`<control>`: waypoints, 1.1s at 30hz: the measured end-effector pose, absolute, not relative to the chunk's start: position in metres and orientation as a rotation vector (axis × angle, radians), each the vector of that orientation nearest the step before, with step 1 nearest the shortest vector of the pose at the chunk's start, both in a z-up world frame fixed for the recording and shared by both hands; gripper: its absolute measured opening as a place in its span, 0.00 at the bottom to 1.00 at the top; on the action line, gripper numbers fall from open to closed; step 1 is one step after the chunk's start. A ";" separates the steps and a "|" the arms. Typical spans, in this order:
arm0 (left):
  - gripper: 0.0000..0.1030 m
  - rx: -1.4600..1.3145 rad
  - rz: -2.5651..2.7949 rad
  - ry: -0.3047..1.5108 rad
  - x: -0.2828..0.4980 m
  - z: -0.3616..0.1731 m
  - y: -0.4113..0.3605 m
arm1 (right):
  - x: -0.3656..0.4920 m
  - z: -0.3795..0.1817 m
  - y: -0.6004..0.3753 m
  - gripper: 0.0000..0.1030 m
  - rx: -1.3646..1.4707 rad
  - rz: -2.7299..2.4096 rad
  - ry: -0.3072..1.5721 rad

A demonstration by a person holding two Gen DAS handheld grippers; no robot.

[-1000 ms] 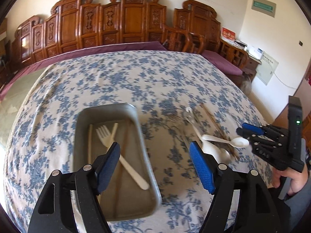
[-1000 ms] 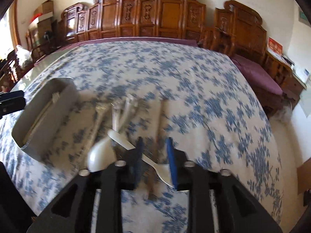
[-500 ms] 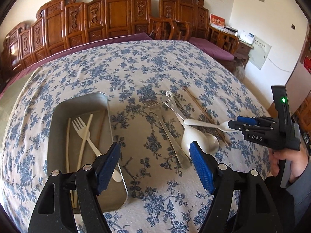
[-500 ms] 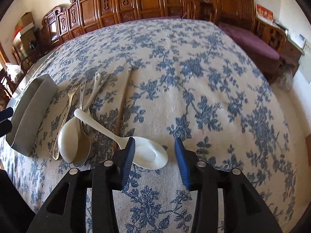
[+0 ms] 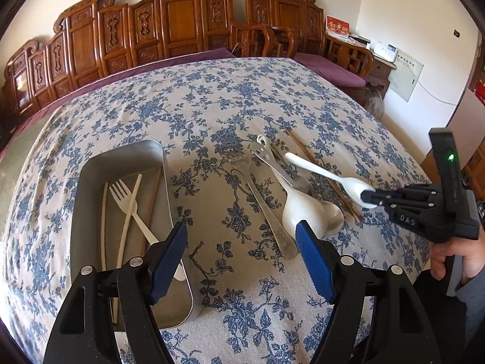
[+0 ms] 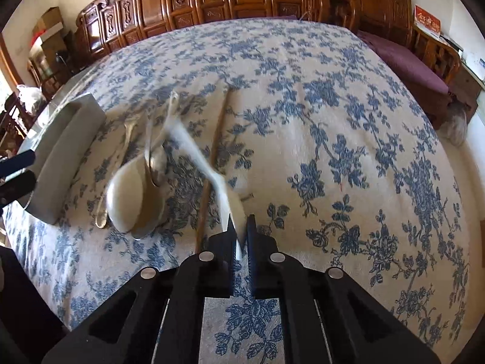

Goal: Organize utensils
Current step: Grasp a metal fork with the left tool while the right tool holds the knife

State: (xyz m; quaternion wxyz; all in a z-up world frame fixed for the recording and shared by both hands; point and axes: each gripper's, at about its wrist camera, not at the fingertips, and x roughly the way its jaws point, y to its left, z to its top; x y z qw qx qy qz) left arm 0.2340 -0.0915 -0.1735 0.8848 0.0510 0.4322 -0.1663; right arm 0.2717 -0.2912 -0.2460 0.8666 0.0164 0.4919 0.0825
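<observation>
My right gripper is shut on the bowl of a white plastic spoon, its handle pointing away and lifted off the cloth; the gripper and spoon also show in the left wrist view. My left gripper is open and empty, above the cloth beside the metal tray. The tray holds a white plastic fork and pale chopsticks. A metal fork, a white ladle spoon, a metal spoon and brown chopsticks lie on the cloth.
The table has a blue floral cloth. Carved wooden chairs line the far side. The tray's side wall shows at the left of the right wrist view. The table's right edge drops off near a purple seat.
My right gripper has closed on the white plastic spoon's bowl and raised it. My left gripper stayed open and drifted slightly right of the tray.
</observation>
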 end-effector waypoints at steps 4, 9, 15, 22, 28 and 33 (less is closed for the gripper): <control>0.68 0.118 -0.339 0.908 0.235 -0.178 -0.094 | 0.272 -0.237 -0.296 0.06 0.064 0.176 0.988; 0.68 0.125 -0.332 0.912 0.236 -0.180 -0.098 | 0.277 -0.227 -0.303 0.06 0.097 0.169 0.922; 0.67 0.126 -0.330 0.910 0.246 -0.178 -0.107 | 0.287 -0.220 -0.315 0.06 0.153 0.157 0.872; 0.48 0.180 -0.314 0.949 0.263 -0.193 -0.127 | 0.297 -0.219 -0.318 0.06 0.162 0.154 0.860; 0.41 0.126 -0.292 1.061 0.292 -0.222 -0.137 | 0.300 -0.220 -0.318 0.06 0.182 0.163 0.858; 0.34 0.096 -0.262 1.106 0.303 -0.237 -0.139 | 0.304 -0.218 -0.315 0.06 0.210 0.190 0.851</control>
